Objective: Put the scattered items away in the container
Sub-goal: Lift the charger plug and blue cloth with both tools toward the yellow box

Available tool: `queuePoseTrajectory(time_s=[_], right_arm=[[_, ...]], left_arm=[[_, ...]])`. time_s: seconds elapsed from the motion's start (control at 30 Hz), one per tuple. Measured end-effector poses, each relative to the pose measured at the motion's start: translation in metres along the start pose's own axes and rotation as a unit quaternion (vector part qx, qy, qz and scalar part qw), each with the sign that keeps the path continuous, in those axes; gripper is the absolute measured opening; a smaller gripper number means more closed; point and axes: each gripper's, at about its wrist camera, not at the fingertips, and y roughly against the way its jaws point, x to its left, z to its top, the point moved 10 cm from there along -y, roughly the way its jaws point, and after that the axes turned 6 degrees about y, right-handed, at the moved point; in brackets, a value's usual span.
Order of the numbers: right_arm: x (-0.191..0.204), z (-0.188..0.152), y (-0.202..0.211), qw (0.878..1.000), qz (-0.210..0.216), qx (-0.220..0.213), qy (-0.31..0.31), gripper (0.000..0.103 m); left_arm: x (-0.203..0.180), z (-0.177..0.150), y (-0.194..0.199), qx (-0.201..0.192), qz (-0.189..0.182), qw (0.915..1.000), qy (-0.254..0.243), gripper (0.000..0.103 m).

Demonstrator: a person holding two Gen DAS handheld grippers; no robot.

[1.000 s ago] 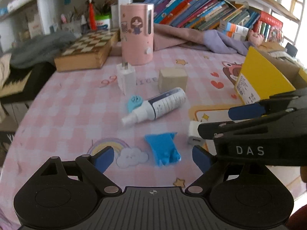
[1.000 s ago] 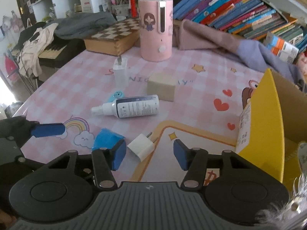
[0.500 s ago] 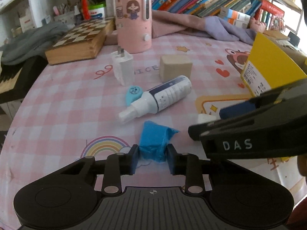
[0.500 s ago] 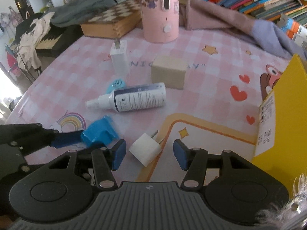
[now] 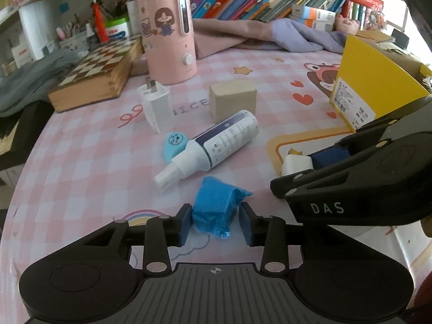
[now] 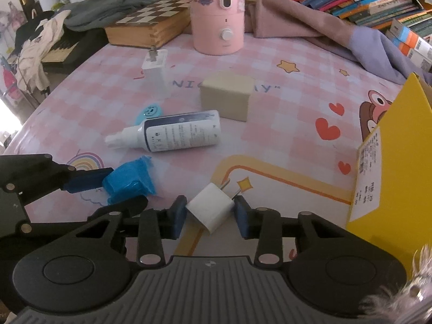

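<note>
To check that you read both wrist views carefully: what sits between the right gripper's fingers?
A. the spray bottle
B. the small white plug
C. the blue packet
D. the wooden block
B: in the right wrist view the small white plug sits between the closing pads of the right gripper, prongs pointing away; the blue packet is at the left gripper instead.

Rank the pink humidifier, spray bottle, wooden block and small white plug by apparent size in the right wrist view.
1. Pink humidifier, though cropped at the top.
2. Spray bottle.
3. Wooden block and small white plug: they look alike, and the plug sits nearest the camera, so unranked.
</note>
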Motion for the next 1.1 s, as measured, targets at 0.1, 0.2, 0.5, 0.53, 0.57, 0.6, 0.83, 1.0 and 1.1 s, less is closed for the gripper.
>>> queuePoseTrajectory(time_s=[0.1,0.2,0.5,0.53,0.57,0.6,0.83,1.0,1.1], right_arm=[[0.000,0.000,0.000,1.000,-0.001,0.000,0.000,0.036],[0.000,-0.001,0.001,1.000,-0.001,0.000,0.001,0.036],[-0.005,0.006,0.021,1.000,-0.004,-0.025,-0.013,0.036],[-0.005,0.007,0.025,0.999,-0.005,-0.031,-0.011,0.036],[-0.004,0.009,0.029,0.999,-0.006,-0.037,-0.008,0.036],[-0.004,0.010,0.033,0.999,-0.006,-0.042,-0.004,0.036],[0.003,0.012,0.065,0.997,-0.013,-0.079,0.020,0.036],[0.007,0.012,0.089,0.994,-0.018,-0.105,0.024,0.036],[0.009,0.009,0.099,0.993,-0.023,-0.115,0.022,0.036]], left_arm=[[0.000,-0.001,0.001,-0.002,-0.006,1.0000,0.000,0.033],[0.003,-0.002,0.004,0.004,-0.007,0.9999,0.010,0.029],[0.021,0.007,0.028,-0.022,-0.005,0.9980,0.058,0.027],[0.021,0.009,0.033,-0.028,-0.007,0.9977,0.061,0.027],[0.020,0.011,0.037,-0.034,-0.008,0.9974,0.063,0.027],[0.020,0.013,0.041,-0.040,-0.010,0.9970,0.065,0.027],[0.018,0.020,0.071,-0.074,-0.010,0.9943,0.075,0.027],[0.019,0.024,0.095,-0.099,-0.012,0.9919,0.079,0.027],[0.017,0.024,0.106,-0.110,-0.015,0.9909,0.076,0.027]])
